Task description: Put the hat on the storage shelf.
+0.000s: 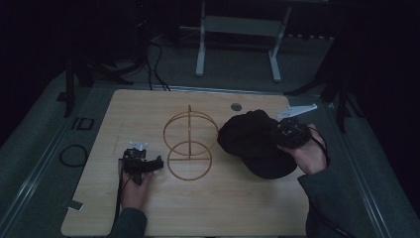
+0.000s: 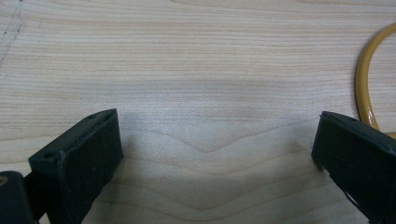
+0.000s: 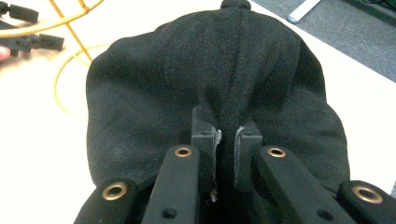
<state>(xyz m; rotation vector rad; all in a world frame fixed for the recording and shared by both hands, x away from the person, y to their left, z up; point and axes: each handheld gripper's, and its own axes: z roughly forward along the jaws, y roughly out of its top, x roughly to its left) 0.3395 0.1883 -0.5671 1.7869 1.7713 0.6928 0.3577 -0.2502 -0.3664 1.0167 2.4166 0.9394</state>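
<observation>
A black cap [image 1: 252,139] lies on the right half of the wooden table [image 1: 124,109]. My right gripper [image 1: 287,133] sits on its right side, shut on a pinched fold of the cap's fabric [image 3: 227,116]. In the right gripper view the black cloth bunches up between the two pads. A yellow wire stand [image 1: 189,146] with two rings rises at the table's middle. My left gripper [image 1: 148,163] rests low on the table just left of the stand's bottom ring, jaws wide open with bare wood [image 2: 210,140] between them. The ring's edge [image 2: 363,88] curves past at right.
A round hole [image 1: 236,106] marks the tabletop at the back. A white frame's legs [image 1: 237,44] stand on the floor beyond the table. A black cable loop [image 1: 73,154] lies on the floor at left. A strip of tape [image 1: 75,204] sticks near the front left corner.
</observation>
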